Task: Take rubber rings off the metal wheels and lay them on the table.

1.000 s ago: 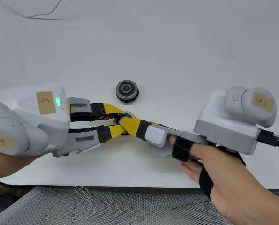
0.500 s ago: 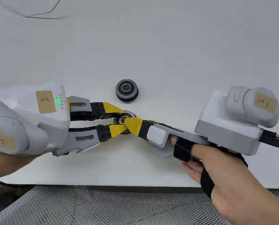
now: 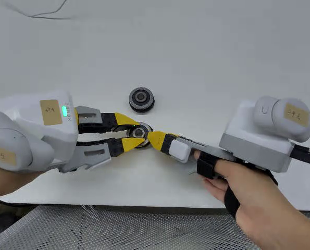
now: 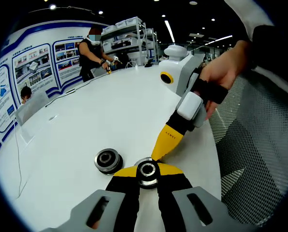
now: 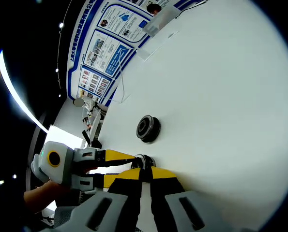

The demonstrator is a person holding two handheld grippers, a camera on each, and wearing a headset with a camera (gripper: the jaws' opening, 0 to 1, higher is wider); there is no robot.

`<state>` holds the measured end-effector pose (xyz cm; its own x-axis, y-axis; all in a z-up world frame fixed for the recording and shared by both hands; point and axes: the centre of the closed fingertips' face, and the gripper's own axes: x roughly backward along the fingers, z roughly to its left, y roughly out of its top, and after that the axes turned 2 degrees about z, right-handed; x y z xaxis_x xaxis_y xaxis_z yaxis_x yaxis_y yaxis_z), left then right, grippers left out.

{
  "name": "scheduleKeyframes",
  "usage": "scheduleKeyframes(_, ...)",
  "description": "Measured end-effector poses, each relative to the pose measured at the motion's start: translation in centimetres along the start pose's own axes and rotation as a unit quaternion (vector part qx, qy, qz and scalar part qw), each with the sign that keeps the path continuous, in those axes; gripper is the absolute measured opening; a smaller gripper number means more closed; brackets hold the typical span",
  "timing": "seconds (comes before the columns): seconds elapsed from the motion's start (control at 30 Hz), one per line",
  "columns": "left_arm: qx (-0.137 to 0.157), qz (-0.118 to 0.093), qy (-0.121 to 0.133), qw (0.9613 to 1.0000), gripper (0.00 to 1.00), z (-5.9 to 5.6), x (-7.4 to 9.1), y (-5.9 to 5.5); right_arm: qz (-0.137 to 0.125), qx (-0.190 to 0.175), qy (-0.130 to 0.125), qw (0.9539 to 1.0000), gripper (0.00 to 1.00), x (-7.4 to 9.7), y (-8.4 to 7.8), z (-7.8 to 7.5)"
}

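A small metal wheel (image 3: 140, 131) sits clamped between the yellow jaws of my left gripper (image 3: 137, 134), just above the table's near part. In the left gripper view that wheel (image 4: 147, 170) shows its silver hub. My right gripper (image 3: 153, 137) comes in from the right, shut, with its tips pinching at the wheel's right rim, where the rubber ring sits. In the right gripper view its jaws (image 5: 142, 170) meet right at the wheel (image 5: 144, 160). A second wheel (image 3: 141, 100) with a black rubber ring lies free on the table a little farther back.
The white table (image 3: 207, 67) stretches open behind and to both sides. Its front edge (image 3: 118, 204) runs just under the grippers, with grey mesh below. A thin cable (image 3: 35, 14) lies at the far left. People stand by shelves in the left gripper view's distance.
My right gripper has drawn back to the right, from across the clamped wheel to its right rim. The left gripper and both wheels have stayed put.
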<state>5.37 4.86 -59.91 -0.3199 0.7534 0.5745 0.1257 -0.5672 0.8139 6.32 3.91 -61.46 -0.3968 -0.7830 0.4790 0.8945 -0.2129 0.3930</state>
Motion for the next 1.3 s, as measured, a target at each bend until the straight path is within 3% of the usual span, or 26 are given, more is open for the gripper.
scheduleKeyframes(0.4,0.001,-0.002,0.002,1.0000,0.13,-0.07,-0.03,0.12,0.003,0.032,-0.014,0.9994,0.03,0.08,0.15,0.03)
scheduleKeyframes(0.63,0.002,-0.003,0.002,1.0000,0.13,-0.14,-0.02,0.19,-0.002,0.007,-0.005,1.0000,0.03,-0.15,0.17,0.01)
scheduleKeyframes(0.7,0.003,-0.003,0.002,1.0000,0.13,-0.10,-0.01,0.15,0.003,-0.016,0.005,0.9998,0.05,-0.46,-0.06,0.18)
scheduleKeyframes(1.3,0.001,-0.003,0.002,1.0000,0.13,-0.01,0.08,0.06,0.003,0.007,0.000,1.0000,0.02,-0.16,0.43,0.33)
